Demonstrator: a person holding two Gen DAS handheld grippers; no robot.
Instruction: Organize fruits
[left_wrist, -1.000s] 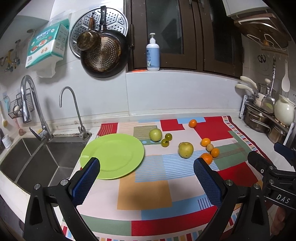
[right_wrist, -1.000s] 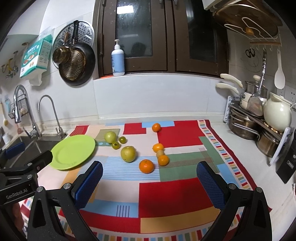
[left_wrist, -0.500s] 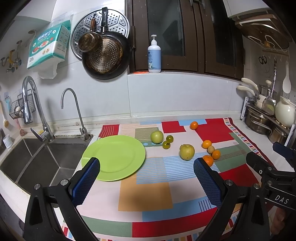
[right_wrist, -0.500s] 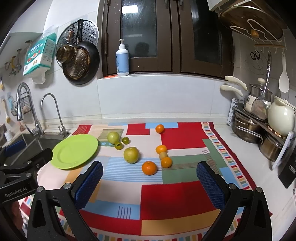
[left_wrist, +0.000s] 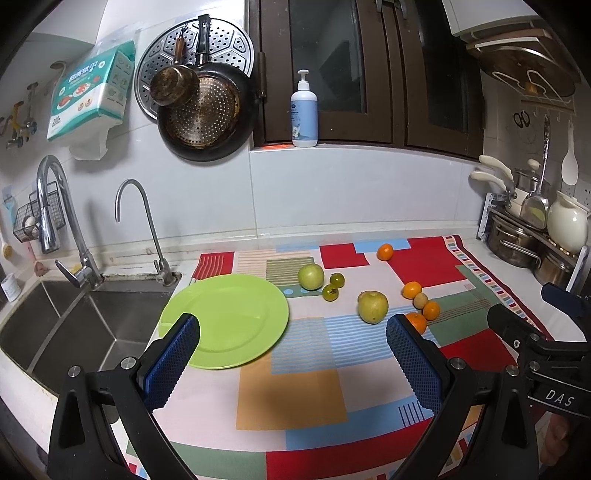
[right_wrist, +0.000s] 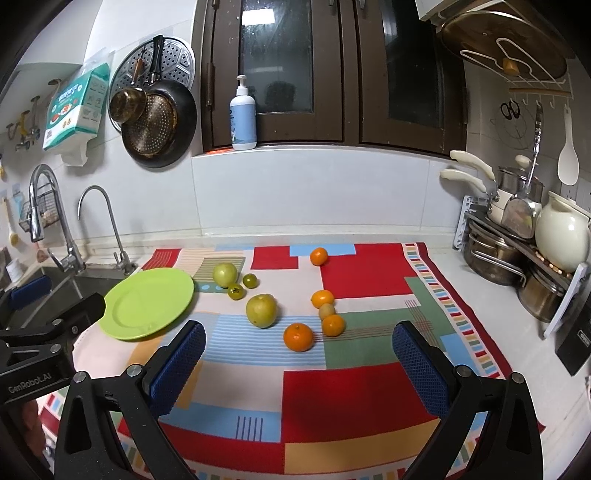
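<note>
An empty lime-green plate (left_wrist: 229, 321) (right_wrist: 147, 302) lies at the left end of a patchwork cloth (left_wrist: 295, 391) (right_wrist: 354, 384). Fruit is scattered to its right: a green apple (left_wrist: 311, 276) (right_wrist: 225, 274), two small green tomatoes (left_wrist: 330, 292) (right_wrist: 236, 292), a yellow-green pear (left_wrist: 372, 307) (right_wrist: 261, 310), several small oranges (left_wrist: 412, 290) (right_wrist: 298, 336) and one orange farther back (left_wrist: 384, 252) (right_wrist: 318, 256). My left gripper (left_wrist: 293, 347) hangs open near the plate's front edge. My right gripper (right_wrist: 299, 354) is open in front of the oranges. Neither holds anything.
A steel sink (left_wrist: 55, 325) with two taps (left_wrist: 133, 221) sits left of the plate. Pots and a cream jug (right_wrist: 561, 236) crowd a rack at the right. Pans (left_wrist: 203, 114) hang on the wall, and a soap bottle (left_wrist: 304, 110) stands on the sill.
Both views have tilted slightly upward and pulled back a little; the fruit and plate sit a bit lower in frame. Nothing on the cloth has moved, and both grippers stay open.
</note>
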